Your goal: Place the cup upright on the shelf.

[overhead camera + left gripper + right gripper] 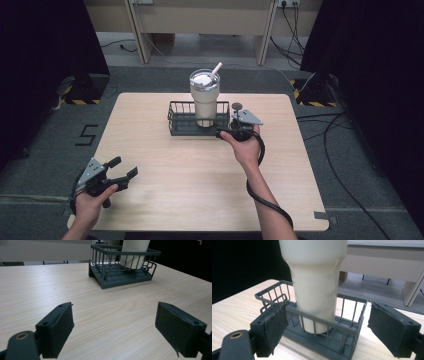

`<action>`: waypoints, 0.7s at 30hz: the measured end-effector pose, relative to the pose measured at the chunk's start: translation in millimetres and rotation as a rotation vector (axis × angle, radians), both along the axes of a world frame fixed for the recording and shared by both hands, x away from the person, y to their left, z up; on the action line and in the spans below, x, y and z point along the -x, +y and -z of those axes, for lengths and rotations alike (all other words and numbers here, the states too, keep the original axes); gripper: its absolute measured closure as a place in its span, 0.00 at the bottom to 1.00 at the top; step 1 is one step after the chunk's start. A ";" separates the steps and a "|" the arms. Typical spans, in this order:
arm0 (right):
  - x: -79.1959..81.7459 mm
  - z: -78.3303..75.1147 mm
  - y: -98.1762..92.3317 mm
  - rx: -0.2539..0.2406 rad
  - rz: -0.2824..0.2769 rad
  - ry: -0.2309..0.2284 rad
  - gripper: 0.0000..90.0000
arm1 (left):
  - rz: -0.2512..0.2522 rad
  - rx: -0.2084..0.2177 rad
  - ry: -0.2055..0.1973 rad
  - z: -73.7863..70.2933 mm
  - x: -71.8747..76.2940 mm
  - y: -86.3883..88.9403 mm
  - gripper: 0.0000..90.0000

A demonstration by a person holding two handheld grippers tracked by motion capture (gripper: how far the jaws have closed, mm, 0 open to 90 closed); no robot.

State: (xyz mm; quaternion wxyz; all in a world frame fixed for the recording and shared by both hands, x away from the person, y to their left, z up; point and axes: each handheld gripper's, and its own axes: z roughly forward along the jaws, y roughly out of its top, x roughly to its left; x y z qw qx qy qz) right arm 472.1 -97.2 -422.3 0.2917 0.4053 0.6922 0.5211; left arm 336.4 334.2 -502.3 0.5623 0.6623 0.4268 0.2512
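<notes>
- Cream-white tumbler (204,98) is standing upright inside the dark grey wire basket (178,120), toward the basket's right half, at the far middle of the wooden table (165,170).
- White straw (216,68) is poking up at a slant from the tumbler's lid; in the two gripper views the tumbler's top is running out of frame, so lid and straw are cut off there.
- Right gripper (233,125) is sitting just beside the basket's right end, in the person's right hand (245,145). In the right gripper view its jaws are standing wide open with the basket's end wall and the tumbler between and beyond them, gripping nothing. Whether a pad is touching the wire is hard to make out.
- Left gripper (122,168) is resting low at the table's near left corner, well apart from the basket, jaws spread wide and holding nothing.
- In the left gripper view the basket floor under the tumbler is partly hidden by wires.
</notes>
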 end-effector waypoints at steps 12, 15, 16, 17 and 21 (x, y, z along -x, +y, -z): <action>17.5 2.8 -20.0 -0.002 0.022 0.008 0.18 | -0.002 -0.002 0.007 0.5 0.2 0.2 0.16; 21.5 3.4 -25.6 -0.002 0.029 0.007 0.18 | -0.004 -0.004 0.008 0.5 0.5 0.5 0.16; 23.0 3.6 -27.4 -0.002 0.030 0.010 0.18 | -0.004 -0.004 0.008 0.4 0.6 0.6 0.16; 23.9 3.9 -28.6 -0.004 0.033 0.009 0.18 | -0.004 -0.006 0.008 0.3 0.7 0.9 0.16; 31.2 6.7 -35.5 0.002 0.039 0.012 0.18 | -0.005 -0.004 0.009 0.5 0.8 0.8 0.16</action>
